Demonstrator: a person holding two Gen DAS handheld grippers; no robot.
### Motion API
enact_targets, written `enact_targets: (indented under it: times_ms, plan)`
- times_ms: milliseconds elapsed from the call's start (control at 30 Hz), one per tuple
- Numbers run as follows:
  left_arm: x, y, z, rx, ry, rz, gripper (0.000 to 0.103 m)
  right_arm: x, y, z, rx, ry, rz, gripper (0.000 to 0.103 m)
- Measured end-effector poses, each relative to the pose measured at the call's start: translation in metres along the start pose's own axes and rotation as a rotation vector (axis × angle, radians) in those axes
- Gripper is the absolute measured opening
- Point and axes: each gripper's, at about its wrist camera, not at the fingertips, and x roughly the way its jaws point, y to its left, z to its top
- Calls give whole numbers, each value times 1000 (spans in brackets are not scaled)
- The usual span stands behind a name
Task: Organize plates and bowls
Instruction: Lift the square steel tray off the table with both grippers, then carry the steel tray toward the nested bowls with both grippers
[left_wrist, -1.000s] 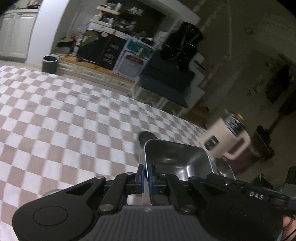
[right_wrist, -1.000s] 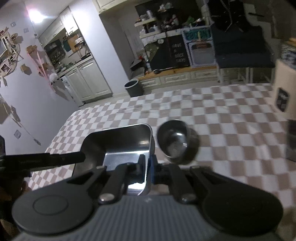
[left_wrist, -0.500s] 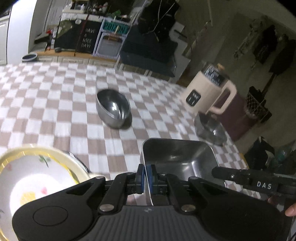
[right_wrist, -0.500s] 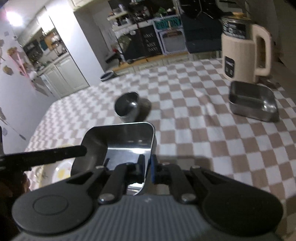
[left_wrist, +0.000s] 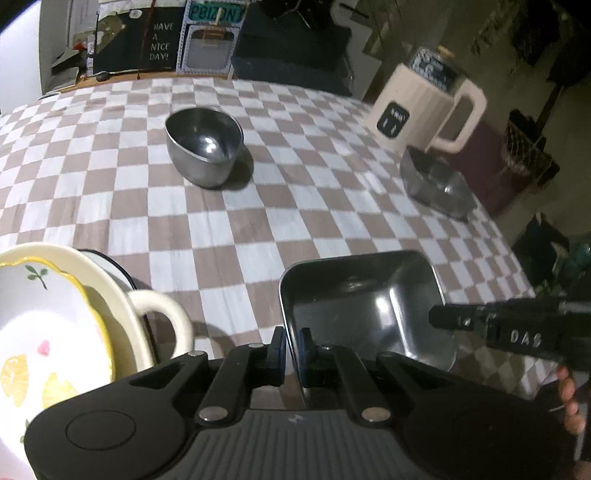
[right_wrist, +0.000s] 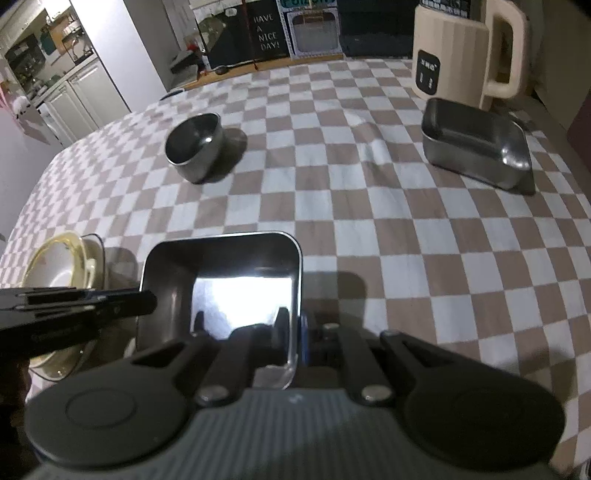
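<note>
A square steel tray (left_wrist: 365, 306) is held from both sides, low over the checked tablecloth (left_wrist: 221, 229). My left gripper (left_wrist: 291, 343) is shut on its left wall. My right gripper (right_wrist: 293, 332) is shut on the right wall of the same tray (right_wrist: 221, 266). Each gripper's fingers reach into the other's view from the side. A stack of cream floral plates and a handled dish (left_wrist: 48, 317) stands just left of the tray. Farther back on the cloth sit a round steel bowl (left_wrist: 205, 144) and a second steel tray (right_wrist: 476, 144).
A cream electric kettle (right_wrist: 454, 51) stands at the far right corner, right behind the second tray. The table edge (left_wrist: 517, 258) falls away on the right. Dark furniture and a "Have a nice day" board (left_wrist: 159, 40) lie beyond the far edge.
Both grippers have carried the tray down and toward the near part of the table. The views have tipped downward, and the floral plates, round bowl and second tray have come into sight.
</note>
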Motion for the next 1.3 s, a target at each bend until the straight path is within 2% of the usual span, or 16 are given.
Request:
enact_targets:
  times_ms: [367, 467, 533, 600, 733, 800, 967, 1033, 1100, 1300]
  plan:
    - [5, -5, 0, 17, 25, -6, 7, 8, -4, 3, 16, 41, -16, 9]
    - [1, -7, 4, 21, 27, -5, 28, 6, -8, 3, 39, 35, 7, 14]
    - [-4, -11, 6, 39, 9, 12, 48, -4, -12, 4, 54, 1, 11, 36]
    - [-12, -15, 9, 54, -19, 22, 57, -18, -19, 7, 75, -65, 19, 46]
    - [-22, -30, 25, 62, -97, 9, 87, -42, -46, 15, 176, -202, 21, 58]
    - [-21, -41, 35, 75, -128, -14, 97, -52, -63, 21, 229, -269, -9, 59]
    - [0, -72, 64, 79, -151, -62, 100, -65, -107, 34, 353, -388, -84, 63]
    - [13, -85, 77, 80, -160, -68, 100, -65, -120, 39, 373, -420, -109, 68]
    - [30, -97, 91, 67, -160, -86, 100, -60, -133, 47, 390, -421, -147, 75]
    - [86, -125, 132, 26, -142, -124, 100, -36, -159, 74, 391, -412, -188, 82]
